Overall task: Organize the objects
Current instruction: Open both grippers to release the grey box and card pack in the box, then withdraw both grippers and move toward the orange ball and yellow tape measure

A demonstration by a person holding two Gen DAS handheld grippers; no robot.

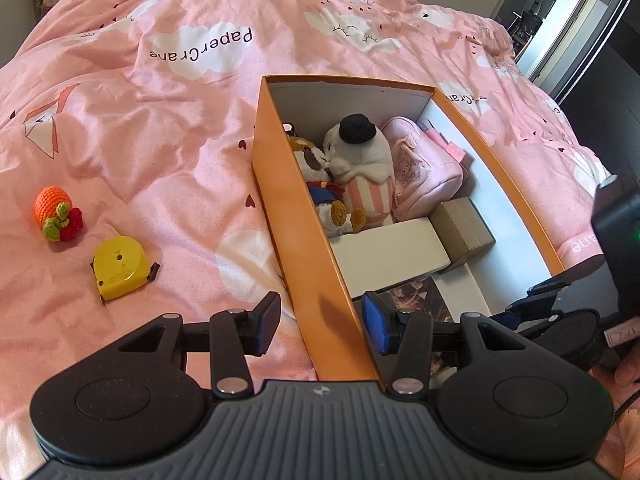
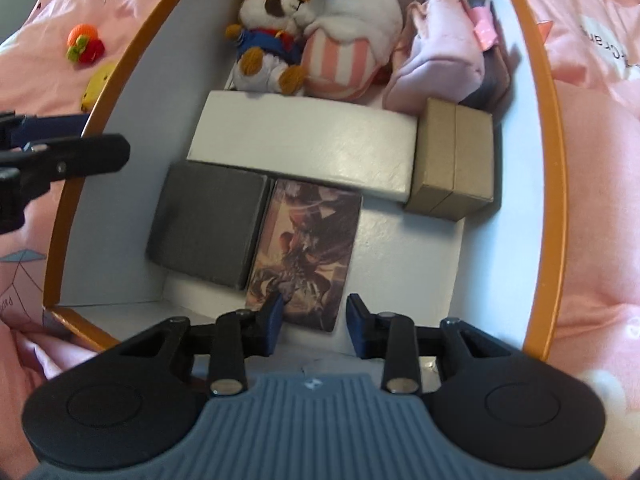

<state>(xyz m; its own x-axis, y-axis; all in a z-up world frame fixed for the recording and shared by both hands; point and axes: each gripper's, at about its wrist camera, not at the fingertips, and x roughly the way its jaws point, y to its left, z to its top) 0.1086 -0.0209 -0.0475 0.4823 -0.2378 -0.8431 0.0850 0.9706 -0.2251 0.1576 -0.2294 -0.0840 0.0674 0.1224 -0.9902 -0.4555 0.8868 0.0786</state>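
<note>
Left gripper (image 1: 320, 322): released, jaws spread and empty, straddling the near left wall of the orange box (image 1: 296, 216). Far to its left on the pink duvet (image 1: 160, 120) lie a crocheted orange toy (image 1: 56, 212) and, nearer, a yellow tape measure (image 1: 118, 268).

Right gripper (image 2: 314, 326): released, nothing between the jaws, hovering over the box interior. Just ahead of its fingertips lies an illustrated card (image 2: 306, 252), with a grey box (image 2: 208, 228) touching the card's left edge. Beyond these sits a white box (image 2: 304, 148), a brown cardboard box (image 2: 452, 164) at its right end. Farthest ahead, along the far wall: a dog plush (image 2: 268, 40), a white plush in a striped cup (image 2: 348, 40), a pink pouch (image 2: 440, 52).
</note>
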